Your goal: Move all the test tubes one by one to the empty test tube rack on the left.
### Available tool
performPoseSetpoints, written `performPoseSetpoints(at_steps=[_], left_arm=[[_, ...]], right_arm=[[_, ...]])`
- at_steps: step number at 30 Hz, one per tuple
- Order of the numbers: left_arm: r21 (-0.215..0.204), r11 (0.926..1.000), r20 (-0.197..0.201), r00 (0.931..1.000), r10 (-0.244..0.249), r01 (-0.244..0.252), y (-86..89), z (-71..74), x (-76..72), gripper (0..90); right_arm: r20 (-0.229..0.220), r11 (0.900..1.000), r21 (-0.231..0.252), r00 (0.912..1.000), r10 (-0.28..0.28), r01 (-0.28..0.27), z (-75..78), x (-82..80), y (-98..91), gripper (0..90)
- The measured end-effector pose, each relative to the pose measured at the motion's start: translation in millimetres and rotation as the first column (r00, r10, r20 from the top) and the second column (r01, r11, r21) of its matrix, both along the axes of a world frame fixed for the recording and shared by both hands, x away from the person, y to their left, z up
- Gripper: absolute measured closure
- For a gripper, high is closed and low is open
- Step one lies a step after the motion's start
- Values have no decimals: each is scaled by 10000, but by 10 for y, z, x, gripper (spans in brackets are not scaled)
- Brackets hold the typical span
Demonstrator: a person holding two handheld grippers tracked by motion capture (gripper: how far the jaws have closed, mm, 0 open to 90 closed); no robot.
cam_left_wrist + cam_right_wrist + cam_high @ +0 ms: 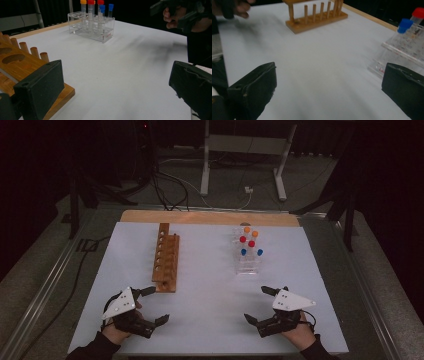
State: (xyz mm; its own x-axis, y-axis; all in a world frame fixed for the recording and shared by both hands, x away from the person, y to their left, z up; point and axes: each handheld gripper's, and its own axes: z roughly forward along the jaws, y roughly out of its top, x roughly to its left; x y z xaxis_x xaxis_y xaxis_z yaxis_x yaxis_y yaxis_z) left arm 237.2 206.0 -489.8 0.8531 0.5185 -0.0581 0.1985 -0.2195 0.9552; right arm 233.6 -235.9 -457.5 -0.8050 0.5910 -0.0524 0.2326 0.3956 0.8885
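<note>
Matte white tabletop (210,285), wooden strip at far edge. Left gripper (151,306) near front edge, jaws spread, empty, just beside slotted wooden peg rack (166,258). Right gripper (260,305) jaws spread, empty, near clear acrylic rack (248,262) holding capped tubes (251,244).

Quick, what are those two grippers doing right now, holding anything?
Left gripper: open, holding nothing, beside the wooden rack.
Right gripper: open, holding nothing, short of the clear tube rack.
</note>
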Motion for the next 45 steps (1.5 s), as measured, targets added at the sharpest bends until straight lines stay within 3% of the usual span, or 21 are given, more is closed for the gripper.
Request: performPoseSetpoints(at_steps=[4, 9, 11, 16, 30, 45], left_arm=[[-52, 10000, 42, 10000, 8, -8, 0, 2, -2, 6], [-62, 10000, 34, 10000, 2, -2, 1, 5, -1, 6], [-20, 10000, 8, 10000, -7, 7, 0, 0, -3, 6], [-32, 10000, 18, 10000, 2, -2, 0, 0, -3, 6], [-93, 10000, 20, 10000, -3, 3, 4, 4, -2, 7], [-51, 10000, -17, 10000, -30, 30, 7, 2, -6, 7]], right_arm=[[88, 10000, 36, 9999, 49, -50, 81, 1, 23, 0], [191, 9989, 458, 9998, 90, -98, 178, 34, 35, 0], [181, 9962, 862, 9998, 70, -85, 252, 82, 16, 0], [587, 9962, 859, 9981, -206, 155, 358, 155, 1, 0], [850, 9923, 1112, 9943, -639, 543, 490, 356, -33, 0], [1088, 9860, 1093, 9845, -1379, 1260, 503, 608, -77, 0]])
